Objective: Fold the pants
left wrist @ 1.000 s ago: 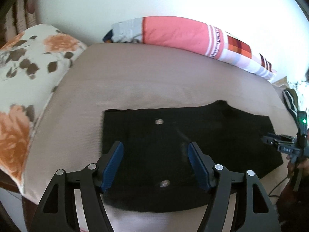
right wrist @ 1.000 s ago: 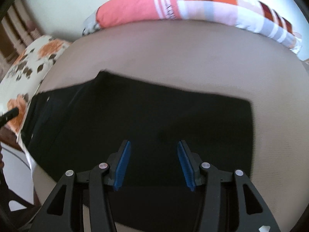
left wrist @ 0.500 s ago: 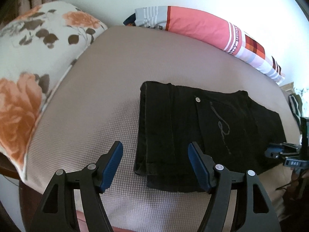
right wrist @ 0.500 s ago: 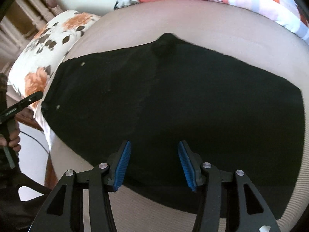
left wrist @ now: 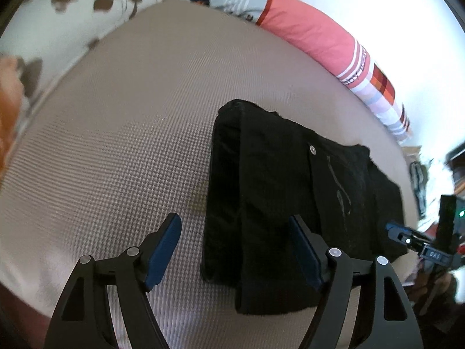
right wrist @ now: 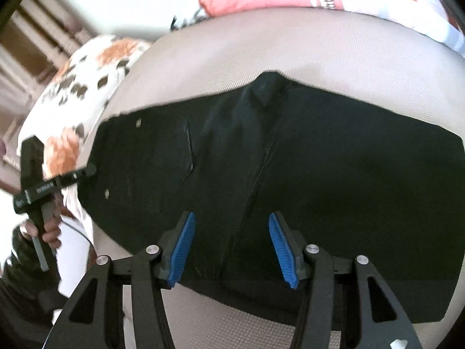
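Observation:
Black pants [left wrist: 290, 203] lie folded lengthwise on a beige mattress [left wrist: 130, 145], waist end to the left with a metal rivet [left wrist: 312, 149] showing. My left gripper [left wrist: 234, 241] hovers over that waist end, its jaws opening; the cloth's edge lies below the gap and the blue pads do not touch it. In the right wrist view the pants [right wrist: 319, 174] spread wide. My right gripper [right wrist: 232, 247] stands open over their near edge, around the middle seam, holding nothing. Each gripper shows in the other's view: the right gripper [left wrist: 392, 229] and the left gripper [right wrist: 84, 173].
A floral pillow [left wrist: 58, 14] lies at the mattress's left end, and a pink striped pillow [left wrist: 319, 43] runs along the wall behind. A hand [right wrist: 49, 232] holds the left gripper's handle beyond the mattress edge. Bare mattress lies left of the pants.
My left gripper has swung left and down to the waist end, its jaws a little wider. My right gripper has slid along the pants toward their middle and come closer to the cloth.

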A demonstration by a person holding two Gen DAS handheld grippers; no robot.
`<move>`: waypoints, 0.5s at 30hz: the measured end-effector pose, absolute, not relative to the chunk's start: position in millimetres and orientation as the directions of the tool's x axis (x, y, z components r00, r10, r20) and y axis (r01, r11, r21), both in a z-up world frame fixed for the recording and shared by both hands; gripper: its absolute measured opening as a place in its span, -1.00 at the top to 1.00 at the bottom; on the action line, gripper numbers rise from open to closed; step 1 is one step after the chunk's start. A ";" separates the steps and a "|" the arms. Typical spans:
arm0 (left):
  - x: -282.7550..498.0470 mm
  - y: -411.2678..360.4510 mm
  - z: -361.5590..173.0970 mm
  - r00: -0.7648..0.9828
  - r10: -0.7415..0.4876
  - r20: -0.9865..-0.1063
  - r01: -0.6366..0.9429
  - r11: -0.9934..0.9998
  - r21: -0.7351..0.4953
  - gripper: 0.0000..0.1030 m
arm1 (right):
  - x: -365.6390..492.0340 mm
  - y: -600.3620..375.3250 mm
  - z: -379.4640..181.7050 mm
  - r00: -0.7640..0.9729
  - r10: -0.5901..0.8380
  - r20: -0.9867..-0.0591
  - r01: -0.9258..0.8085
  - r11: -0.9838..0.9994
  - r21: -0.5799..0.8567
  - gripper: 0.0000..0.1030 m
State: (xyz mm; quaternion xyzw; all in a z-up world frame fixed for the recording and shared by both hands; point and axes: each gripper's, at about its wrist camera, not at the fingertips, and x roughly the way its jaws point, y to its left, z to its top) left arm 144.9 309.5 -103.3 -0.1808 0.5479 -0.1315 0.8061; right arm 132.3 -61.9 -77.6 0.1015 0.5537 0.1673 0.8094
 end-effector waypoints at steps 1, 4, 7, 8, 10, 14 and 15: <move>149.0 312.0 -105.5 0.348 -0.435 -0.831 0.012 0.888 -0.460 -0.46 | 133.5 -64.2 -75.2 0.339 0.384 -0.859 -0.145 0.923 0.356 0.01; 162.7 318.8 -114.6 0.257 -0.545 -0.798 0.019 0.828 -0.560 -0.46 | 137.8 -70.6 -68.2 0.358 0.368 -0.858 -0.109 0.929 0.353 0.00; 176.1 322.8 -119.1 0.171 -0.644 -0.746 0.033 0.761 -0.648 -0.46 | 144.2 -76.0 -60.7 0.370 0.342 -0.864 -0.078 0.938 0.338 -0.01; 179.8 324.2 -122.0 0.147 -0.669 -0.729 0.031 0.740 -0.672 -0.46 | 146.1 -77.2 -58.8 0.375 0.334 -0.865 -0.067 0.940 0.334 -0.02; 186.4 328.7 -124.6 0.122 -0.713 -0.691 0.036 0.699 -0.715 -0.46 | 151.4 -77.1 -54.1 0.385 0.317 -0.867 -0.045 0.945 0.325 -0.02; 198.1 339.8 -135.7 0.074 -0.816 -0.574 0.009 0.576 -0.818 -0.46 | 158.6 -73.7 -46.6 0.400 0.299 -0.866 -0.022 0.948 0.317 -0.03; 201.4 342.0 -138.0 0.064 -0.833 -0.550 0.003 0.551 -0.834 -0.46 | 159.9 -71.6 -45.5 0.401 0.300 -0.866 -0.023 0.948 0.318 -0.03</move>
